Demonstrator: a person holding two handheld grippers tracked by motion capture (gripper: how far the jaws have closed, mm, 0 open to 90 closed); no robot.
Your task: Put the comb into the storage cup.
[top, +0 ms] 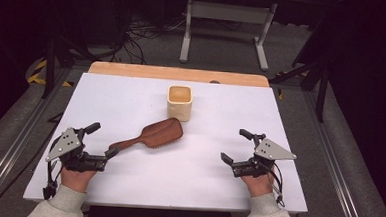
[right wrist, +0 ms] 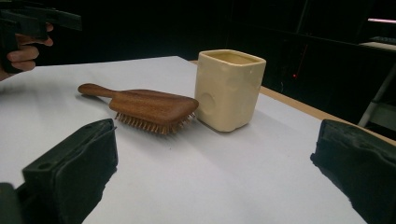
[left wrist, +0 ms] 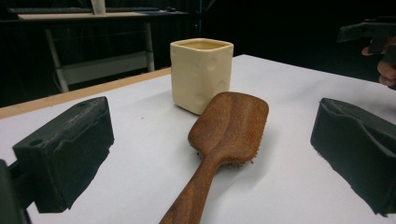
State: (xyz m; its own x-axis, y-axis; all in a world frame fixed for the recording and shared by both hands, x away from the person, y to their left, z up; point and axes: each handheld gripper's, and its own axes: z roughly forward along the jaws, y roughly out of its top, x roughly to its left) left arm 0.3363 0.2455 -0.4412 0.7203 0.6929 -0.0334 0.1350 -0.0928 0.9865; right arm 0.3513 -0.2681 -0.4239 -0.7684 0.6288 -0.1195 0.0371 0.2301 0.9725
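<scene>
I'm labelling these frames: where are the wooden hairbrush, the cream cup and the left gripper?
wooden hairbrush (top: 160, 133), high view, on the smooth back of its head.
cream cup (left wrist: 201, 74), left gripper view, on its front wall.
left gripper (top: 102, 143), high view, midway between its open jaws, near the brush handle.

- The wooden hairbrush (top: 152, 135) lies bristles down across the table's (top: 132, 90) middle, its handle tip just beside the left gripper (top: 103, 140).
- The cream cup (top: 180, 102) stands upright just behind the brush head, closing that far side.
- Bare white surface lies between the right gripper (top: 236, 146) and the brush.
</scene>
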